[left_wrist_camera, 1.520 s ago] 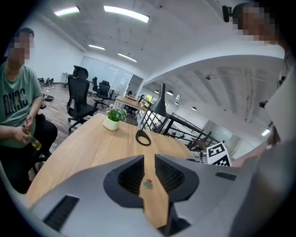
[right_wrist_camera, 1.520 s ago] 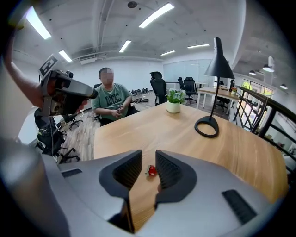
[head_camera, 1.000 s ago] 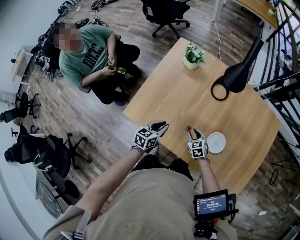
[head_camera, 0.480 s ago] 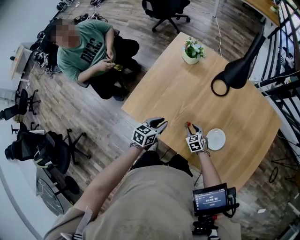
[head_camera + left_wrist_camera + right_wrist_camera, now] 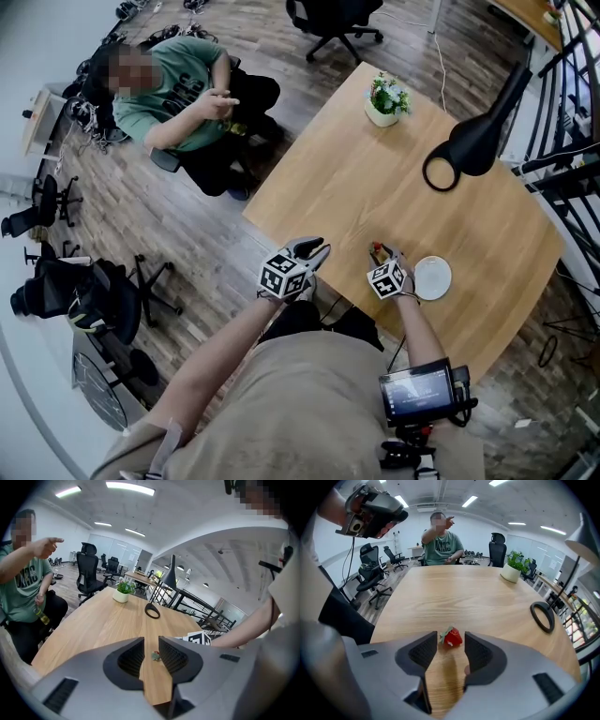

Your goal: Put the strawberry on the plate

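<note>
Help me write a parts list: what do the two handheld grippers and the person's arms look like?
Both the left gripper and right gripper have light grey bodies, black ribbed pads and a cube of black-and-white square markers. The forearms are bare below a beige top. The right jaws have just been opening, the strawberry lying loose at their tips.

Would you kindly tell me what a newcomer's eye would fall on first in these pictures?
The red strawberry lies on the wooden table between the tips of the right gripper, whose jaws have just been opening and stand clear of it. The white plate sits just to that gripper's right, nothing on it. Off the table's far-left side in the head view, a seated person in a green T-shirt points a finger.
</note>
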The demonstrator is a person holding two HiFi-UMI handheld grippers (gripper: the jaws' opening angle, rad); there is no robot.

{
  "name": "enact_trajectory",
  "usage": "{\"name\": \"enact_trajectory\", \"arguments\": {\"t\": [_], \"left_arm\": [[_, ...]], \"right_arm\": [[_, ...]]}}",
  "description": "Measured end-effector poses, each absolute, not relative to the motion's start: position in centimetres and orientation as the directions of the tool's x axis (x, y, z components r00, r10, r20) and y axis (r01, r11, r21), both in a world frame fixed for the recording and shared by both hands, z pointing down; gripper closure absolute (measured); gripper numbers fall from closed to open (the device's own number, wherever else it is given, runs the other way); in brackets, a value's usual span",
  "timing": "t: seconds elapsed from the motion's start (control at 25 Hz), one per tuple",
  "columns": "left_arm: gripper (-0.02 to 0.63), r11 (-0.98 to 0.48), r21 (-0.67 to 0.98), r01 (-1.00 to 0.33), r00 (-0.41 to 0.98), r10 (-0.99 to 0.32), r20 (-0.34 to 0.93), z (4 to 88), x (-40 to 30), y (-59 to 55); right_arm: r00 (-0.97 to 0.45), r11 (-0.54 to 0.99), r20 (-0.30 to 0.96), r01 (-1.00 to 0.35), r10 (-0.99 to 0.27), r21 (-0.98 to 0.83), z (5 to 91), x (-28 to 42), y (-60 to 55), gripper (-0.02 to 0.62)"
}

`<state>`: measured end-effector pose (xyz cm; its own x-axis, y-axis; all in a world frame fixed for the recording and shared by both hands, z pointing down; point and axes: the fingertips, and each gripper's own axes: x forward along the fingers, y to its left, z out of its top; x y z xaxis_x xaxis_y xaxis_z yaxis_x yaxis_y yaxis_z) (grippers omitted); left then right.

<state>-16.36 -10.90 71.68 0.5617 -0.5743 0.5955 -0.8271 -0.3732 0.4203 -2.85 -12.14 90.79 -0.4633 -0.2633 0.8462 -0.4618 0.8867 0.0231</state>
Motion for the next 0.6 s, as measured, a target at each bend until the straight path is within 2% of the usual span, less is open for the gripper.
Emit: {"name": "enact_trajectory", "arguments": {"t": [0.6], "left_arm": [[0.526,-0.337,0.432,-0.836,0.546,-0.583,0.601,71.7,-16.4,-9.8]], "right_arm": [[-0.441,0.920,0.871,-0.391,-0.218,0.032,92.4,-3.8,-12.4,0.428]]}}
